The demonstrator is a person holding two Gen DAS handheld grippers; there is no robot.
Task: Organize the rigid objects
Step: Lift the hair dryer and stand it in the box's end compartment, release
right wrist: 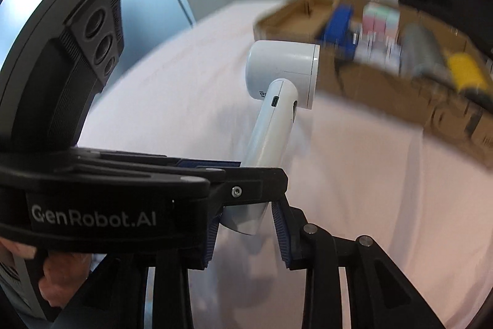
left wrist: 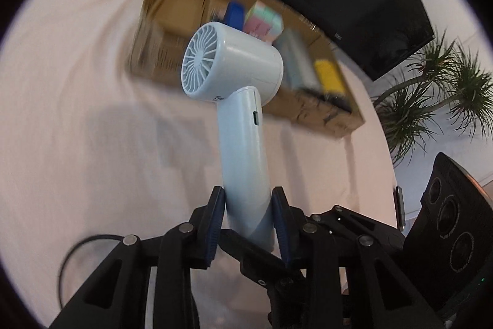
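The left gripper (left wrist: 248, 218) was clamped on the handle of a pale blue handheld fan (left wrist: 237, 73), holding it up with its head ahead of the fingertips. Beyond the fan's head lay a cardboard box (left wrist: 166, 30) already holding a blue item, pastel blocks and a yellow object. The right gripper (right wrist: 246, 232) had its jaws apart on either side of the handle's butt end, not pressing it. The grip sat low on a smooth handle, so the top-heavy head could swing or slip, and it might knock the items packed inside the box.
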